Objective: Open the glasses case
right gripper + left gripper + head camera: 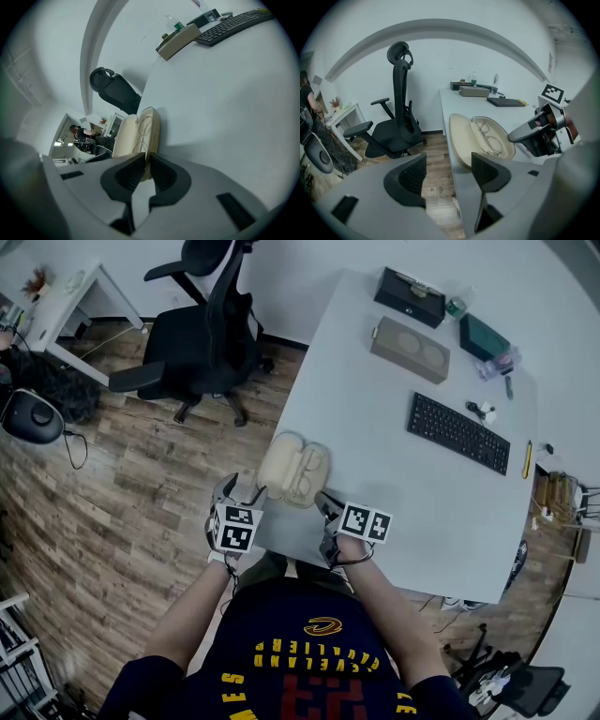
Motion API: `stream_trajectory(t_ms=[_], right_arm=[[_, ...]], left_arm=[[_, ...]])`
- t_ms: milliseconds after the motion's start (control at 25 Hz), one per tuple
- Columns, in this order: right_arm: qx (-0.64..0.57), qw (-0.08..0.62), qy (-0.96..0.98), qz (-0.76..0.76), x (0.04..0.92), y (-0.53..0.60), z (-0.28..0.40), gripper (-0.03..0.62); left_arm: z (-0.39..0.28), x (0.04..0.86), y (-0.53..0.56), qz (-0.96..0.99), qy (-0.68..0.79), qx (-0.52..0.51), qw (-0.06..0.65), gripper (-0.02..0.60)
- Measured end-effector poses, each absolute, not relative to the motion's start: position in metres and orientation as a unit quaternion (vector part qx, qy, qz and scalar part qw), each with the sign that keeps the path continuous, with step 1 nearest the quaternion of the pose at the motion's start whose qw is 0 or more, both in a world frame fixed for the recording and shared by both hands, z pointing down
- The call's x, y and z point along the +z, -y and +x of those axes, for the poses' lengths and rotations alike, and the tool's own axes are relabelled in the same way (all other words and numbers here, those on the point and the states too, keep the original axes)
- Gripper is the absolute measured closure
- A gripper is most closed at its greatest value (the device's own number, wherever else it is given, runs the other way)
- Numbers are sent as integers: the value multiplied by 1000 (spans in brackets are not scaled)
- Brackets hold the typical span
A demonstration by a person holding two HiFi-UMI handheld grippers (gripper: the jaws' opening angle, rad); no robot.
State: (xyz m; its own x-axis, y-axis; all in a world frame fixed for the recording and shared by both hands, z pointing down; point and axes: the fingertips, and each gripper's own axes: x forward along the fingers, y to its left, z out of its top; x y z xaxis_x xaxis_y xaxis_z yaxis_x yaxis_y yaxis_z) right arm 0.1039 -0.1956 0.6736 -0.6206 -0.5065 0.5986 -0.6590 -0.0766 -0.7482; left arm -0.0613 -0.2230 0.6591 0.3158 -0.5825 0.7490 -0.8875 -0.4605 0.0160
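A white table (412,512) fills the right of the head view, with wood floor and a black office chair (202,334) to its left. A keyboard (459,432) and a few boxes sit at the table's far side, well apart from the work.

The cream glasses case (293,470) lies at the table's near left edge, just in front of the person, and it is already open. Its two halves are spread side by side, the lid toward the table's edge. In the left gripper view a pair of thin wire-framed glasses (490,138) rests inside the base half.

The left gripper (447,171) is held just short of the case with its jaws wide apart. Nothing is between them (only floor and the table's edge show through the gap).

The right gripper (146,161) has its jaws drawn nearly together on the near rim of the case. A sliver of the cream shell shows in the narrow gap between the pads, so it appears to be pinching that edge.

Judging by how things lie, the opening itself is done, with the lid fully back and the glasses exposed. What seems to be left is for the right gripper to let go of the rim and for both grippers to move away.
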Motion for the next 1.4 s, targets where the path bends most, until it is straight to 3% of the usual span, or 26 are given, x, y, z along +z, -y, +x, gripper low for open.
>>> stream_trajectory(t_ms=[800, 920, 1400], right_arm=[[559, 90, 708, 422, 665, 201, 102, 530], [552, 86, 715, 420, 659, 204, 102, 505], [532, 53, 715, 450, 624, 199, 132, 500]], left_arm=[[-32, 634, 216, 807, 441, 337, 200, 268], [-32, 633, 215, 807, 441, 337, 200, 268], [-36, 623, 212, 806, 450, 324, 207, 268]])
